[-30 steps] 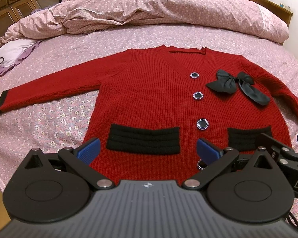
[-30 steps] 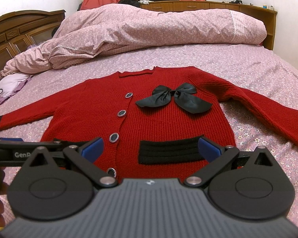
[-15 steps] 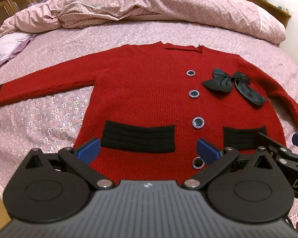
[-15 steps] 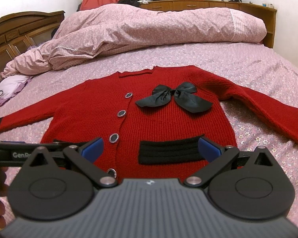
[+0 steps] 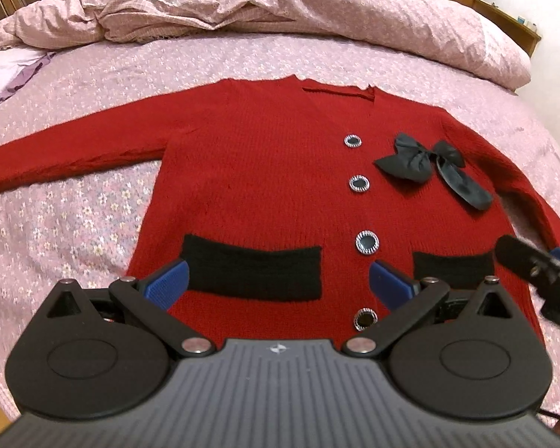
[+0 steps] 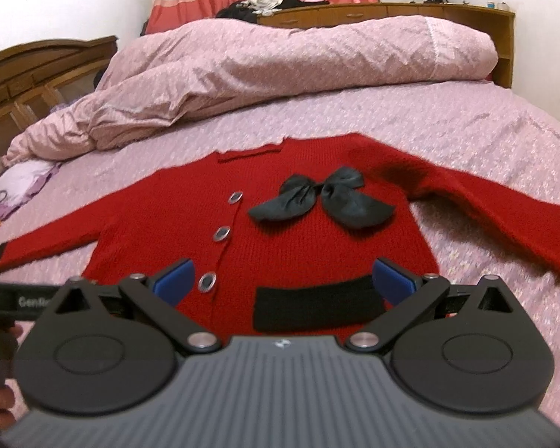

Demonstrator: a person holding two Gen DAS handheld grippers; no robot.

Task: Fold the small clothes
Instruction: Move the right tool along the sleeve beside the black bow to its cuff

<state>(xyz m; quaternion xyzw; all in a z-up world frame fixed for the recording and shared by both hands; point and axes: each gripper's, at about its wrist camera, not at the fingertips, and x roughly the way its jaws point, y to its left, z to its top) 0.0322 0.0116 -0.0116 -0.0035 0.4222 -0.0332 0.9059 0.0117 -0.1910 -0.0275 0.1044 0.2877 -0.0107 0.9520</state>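
Note:
A small red knit cardigan [image 5: 265, 171] [image 6: 309, 246] lies flat and face up on the bed, both sleeves spread out sideways. It has black pocket bands [image 5: 253, 272], shiny round buttons [image 5: 359, 183] down the front and a black bow [image 5: 429, 164] [image 6: 321, 201] on the chest. My left gripper [image 5: 278, 282] hovers open above the hem, over the left pocket band. Wide open too, my right gripper [image 6: 283, 276] hangs above the hem near the other pocket band [image 6: 313, 308]. Nothing sits between either pair of blue fingers.
A rumpled pink floral duvet [image 6: 280, 71] is piled along the far side of the bed. A purple-white cloth [image 6: 22, 183] lies at the left edge, and a wooden headboard [image 6: 44, 63] stands beyond it. A wooden shelf unit [image 6: 391, 11] runs behind the bed.
Both grippers have crept forward and lower toward the cardigan's hem, so the garment fills more of each view. Both stay open and the cardigan has not moved.

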